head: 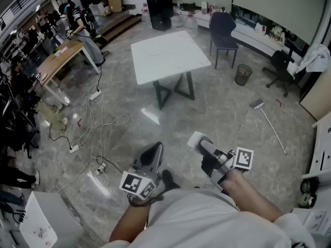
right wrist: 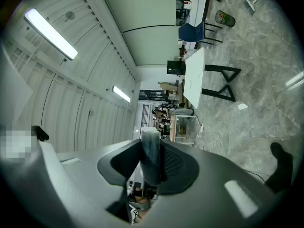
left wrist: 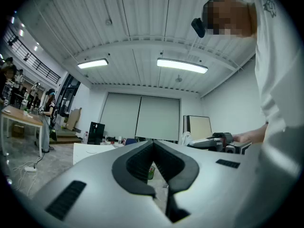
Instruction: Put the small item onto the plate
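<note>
Across the whole room runs one glossy grey floor (head: 232, 112) with a marbled pattern, and it's catching streaks of light. Overhead, the left gripper view shows a ribbed white ceiling (left wrist: 142, 27) with two strip lights.

Biggest piece of furniture is one square white table (head: 168, 53) on dark angled legs, standing well apart from the person. Off at the left edge there's one long wooden desk (head: 59, 56) with people around it. I count two chairs: a dark blue one (head: 223, 32) just behind the table and a black office chair (head: 279, 66) further right. There's also one black cabinet (head: 159, 1) at the back and one round bin (head: 242, 75) near the blue chair. One long-handled mop (head: 269, 123) is lying flat on the floor, and a tangle of white cables (head: 93, 123) trails off to the left.

Two grippers are down at the person's front, grey plastic with dark ribbed pads, and each carries a marker cube. The left gripper (left wrist: 153, 142) has its jaws pressed together with nothing between them. The right gripper (right wrist: 151, 144) is pinching the small item (right wrist: 152, 158), a flat, pale slab with rounded edges. It's held up in the air above the floor (head: 195, 138), not on the table.
</note>
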`<state>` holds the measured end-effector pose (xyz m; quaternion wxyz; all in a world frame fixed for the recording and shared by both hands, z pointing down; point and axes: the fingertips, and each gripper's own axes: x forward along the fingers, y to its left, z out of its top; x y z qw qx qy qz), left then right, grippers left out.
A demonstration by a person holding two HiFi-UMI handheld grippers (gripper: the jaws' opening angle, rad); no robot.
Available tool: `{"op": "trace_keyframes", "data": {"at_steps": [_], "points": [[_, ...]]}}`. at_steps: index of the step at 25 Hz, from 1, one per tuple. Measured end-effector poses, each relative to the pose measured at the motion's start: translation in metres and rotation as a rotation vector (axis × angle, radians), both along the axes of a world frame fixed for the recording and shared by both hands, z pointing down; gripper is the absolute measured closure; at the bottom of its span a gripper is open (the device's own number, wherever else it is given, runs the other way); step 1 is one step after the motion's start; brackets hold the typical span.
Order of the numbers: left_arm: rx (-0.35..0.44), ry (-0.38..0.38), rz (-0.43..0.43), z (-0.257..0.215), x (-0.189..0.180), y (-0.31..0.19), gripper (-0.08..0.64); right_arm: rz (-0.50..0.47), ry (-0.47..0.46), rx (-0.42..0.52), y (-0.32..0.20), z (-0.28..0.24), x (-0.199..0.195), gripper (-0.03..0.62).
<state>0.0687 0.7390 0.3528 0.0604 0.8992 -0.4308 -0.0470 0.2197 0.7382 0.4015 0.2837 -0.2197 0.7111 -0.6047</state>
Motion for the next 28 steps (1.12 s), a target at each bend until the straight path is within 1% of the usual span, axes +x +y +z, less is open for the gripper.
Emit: {"op": "trace_keyframes", "data": {"at_steps": [8, 15, 20, 25, 28], "points": [[0.003, 0.007, 0.008, 0.004, -0.014, -0.014, 0.554, -0.001, -0.009, 0.004, -0.010, 0.004, -0.016, 0.489], [-0.003, 0.013, 0.015, 0.003, -0.034, -0.043, 0.554, 0.006, 0.004, 0.002, -0.036, 0.001, -0.034, 0.489], [0.000, 0.019, 0.019, -0.001, -0.067, -0.082, 0.554, 0.016, 0.019, 0.005, -0.078, 0.003, -0.064, 0.489], [0.004, 0.006, 0.047, -0.007, -0.103, -0.124, 0.554, 0.047, 0.015, 0.011, -0.119, -0.005, -0.095, 0.489], [0.007, 0.015, 0.065, -0.012, -0.128, -0.146, 0.554, 0.069, 0.019, 0.022, -0.141, -0.007, -0.113, 0.489]]}}
